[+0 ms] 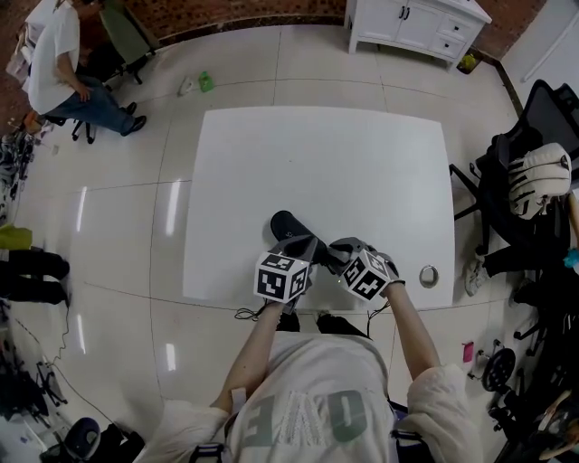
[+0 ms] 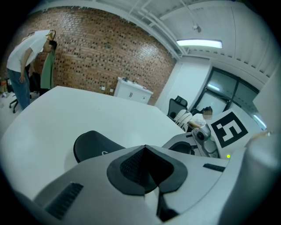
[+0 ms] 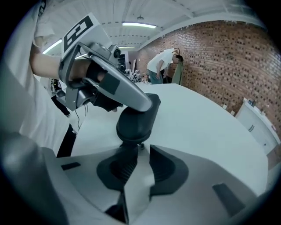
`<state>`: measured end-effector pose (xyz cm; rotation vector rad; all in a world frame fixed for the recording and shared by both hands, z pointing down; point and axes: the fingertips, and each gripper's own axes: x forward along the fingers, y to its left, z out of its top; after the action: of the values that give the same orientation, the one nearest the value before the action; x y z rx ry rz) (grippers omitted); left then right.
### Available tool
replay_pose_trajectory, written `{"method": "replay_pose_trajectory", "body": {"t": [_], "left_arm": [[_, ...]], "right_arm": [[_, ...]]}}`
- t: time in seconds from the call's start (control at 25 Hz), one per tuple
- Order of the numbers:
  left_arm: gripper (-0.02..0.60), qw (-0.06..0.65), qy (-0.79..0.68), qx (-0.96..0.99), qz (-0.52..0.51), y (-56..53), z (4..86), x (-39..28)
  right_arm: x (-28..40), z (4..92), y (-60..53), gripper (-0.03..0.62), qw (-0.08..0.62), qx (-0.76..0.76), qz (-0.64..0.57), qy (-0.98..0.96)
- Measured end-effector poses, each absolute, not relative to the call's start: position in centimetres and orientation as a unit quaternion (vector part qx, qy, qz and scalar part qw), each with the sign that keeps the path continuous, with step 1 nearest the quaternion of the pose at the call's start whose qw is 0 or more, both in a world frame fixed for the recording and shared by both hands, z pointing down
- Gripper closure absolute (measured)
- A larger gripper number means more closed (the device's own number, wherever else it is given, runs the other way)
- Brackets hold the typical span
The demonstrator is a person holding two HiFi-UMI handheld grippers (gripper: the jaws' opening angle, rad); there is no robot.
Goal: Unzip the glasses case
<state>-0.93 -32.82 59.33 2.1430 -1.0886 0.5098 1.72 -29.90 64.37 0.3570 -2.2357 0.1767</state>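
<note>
A white table (image 1: 317, 163) stands on a pale tiled floor (image 1: 118, 226). A small round metal thing (image 1: 429, 275) lies near the table's near right corner. Beyond the table, a white cabinet (image 1: 416, 23) stands against a brick wall (image 2: 88, 57). A person (image 1: 63, 63) in a white top is at the far left. A green thing (image 1: 205, 81) lies on the floor. At the right, a black chair (image 1: 547, 113) bears a white bundle (image 1: 540, 178).

Black glasses case (image 1: 286, 224), white table (image 1: 353, 167), red-brick wall (image 2: 96, 57).
</note>
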Motion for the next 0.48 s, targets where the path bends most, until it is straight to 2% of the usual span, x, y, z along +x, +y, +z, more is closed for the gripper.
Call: {"method": "replay_pose_trajectory", "body": {"t": [0.28,0.48], "left_arm": [[0.578,0.341,-0.419,0.82,0.189,-32.97,59.27,-0.94],[0.578,0.346,-0.422,0.818,0.185,-32.97,59.33,-0.83]], "right_arm": [[1.22,64.75,-29.69,0.543,0.465,0.075,-0.058,-0.881],[1.44,64.8,-30.23,0.574,0.47,0.07,-0.054,-0.878]]}}
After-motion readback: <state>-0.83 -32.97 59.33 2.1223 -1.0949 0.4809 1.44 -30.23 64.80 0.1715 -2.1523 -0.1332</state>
